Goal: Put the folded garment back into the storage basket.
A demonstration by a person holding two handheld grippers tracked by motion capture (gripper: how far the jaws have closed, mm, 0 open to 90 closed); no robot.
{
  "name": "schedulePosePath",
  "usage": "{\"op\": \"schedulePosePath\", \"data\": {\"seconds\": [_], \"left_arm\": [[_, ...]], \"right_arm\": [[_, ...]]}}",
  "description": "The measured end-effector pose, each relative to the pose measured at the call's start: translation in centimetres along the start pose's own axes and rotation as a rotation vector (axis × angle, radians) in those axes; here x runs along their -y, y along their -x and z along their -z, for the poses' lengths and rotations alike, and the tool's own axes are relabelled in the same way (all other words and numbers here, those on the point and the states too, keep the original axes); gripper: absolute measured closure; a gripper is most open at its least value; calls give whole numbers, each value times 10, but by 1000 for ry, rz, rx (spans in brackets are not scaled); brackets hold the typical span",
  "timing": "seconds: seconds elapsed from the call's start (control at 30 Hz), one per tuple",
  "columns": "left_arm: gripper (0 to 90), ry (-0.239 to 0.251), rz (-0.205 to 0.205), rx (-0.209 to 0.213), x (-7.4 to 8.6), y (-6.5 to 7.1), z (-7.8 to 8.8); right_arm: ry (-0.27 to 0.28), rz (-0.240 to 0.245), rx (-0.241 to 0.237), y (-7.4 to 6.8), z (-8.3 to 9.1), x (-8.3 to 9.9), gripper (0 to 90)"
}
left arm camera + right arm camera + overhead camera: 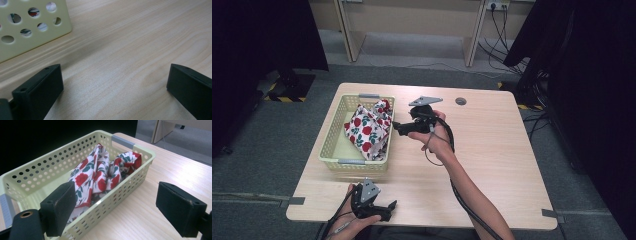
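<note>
**Cloth is in the basket; your hands are free**

The floral cloth lies bunched inside the pale yellow basket, heaped toward the side nearest your right hand, with one fold riding up over the rim there. Judged from that, the placing looks done, and little seems left beyond tucking in that fold if you want it neat.

Your right gripper sits just beside the basket's wall, pointing at it. In the right gripper view its fingers stand wide apart with nothing between them; the cloth is beyond them, inside the basket, not in your grip.

Your left gripper rests near the front edge of the desk, apart from the basket. The left gripper view shows its fingers spread wide over bare wood, holding nothing, with a corner of the basket off to one side.
</note>
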State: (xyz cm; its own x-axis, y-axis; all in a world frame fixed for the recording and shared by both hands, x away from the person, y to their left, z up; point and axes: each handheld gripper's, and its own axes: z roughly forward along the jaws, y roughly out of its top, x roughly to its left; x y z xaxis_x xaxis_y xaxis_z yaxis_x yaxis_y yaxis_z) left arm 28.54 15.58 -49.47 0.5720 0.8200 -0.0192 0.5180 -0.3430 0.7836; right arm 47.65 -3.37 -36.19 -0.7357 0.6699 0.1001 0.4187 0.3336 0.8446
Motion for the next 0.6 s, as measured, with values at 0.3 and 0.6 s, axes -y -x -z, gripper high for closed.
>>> {"op": "schedulePosePath", "data": {"seconds": [0.3,0.6], "left_arm": [[0,0,1,-1,0,0,0],[0,-2,1,-1,0,0,0]], "right_arm": [[-5,46,-4,2,16,8,168],[3,64,-15,1,31,20,163]]}}
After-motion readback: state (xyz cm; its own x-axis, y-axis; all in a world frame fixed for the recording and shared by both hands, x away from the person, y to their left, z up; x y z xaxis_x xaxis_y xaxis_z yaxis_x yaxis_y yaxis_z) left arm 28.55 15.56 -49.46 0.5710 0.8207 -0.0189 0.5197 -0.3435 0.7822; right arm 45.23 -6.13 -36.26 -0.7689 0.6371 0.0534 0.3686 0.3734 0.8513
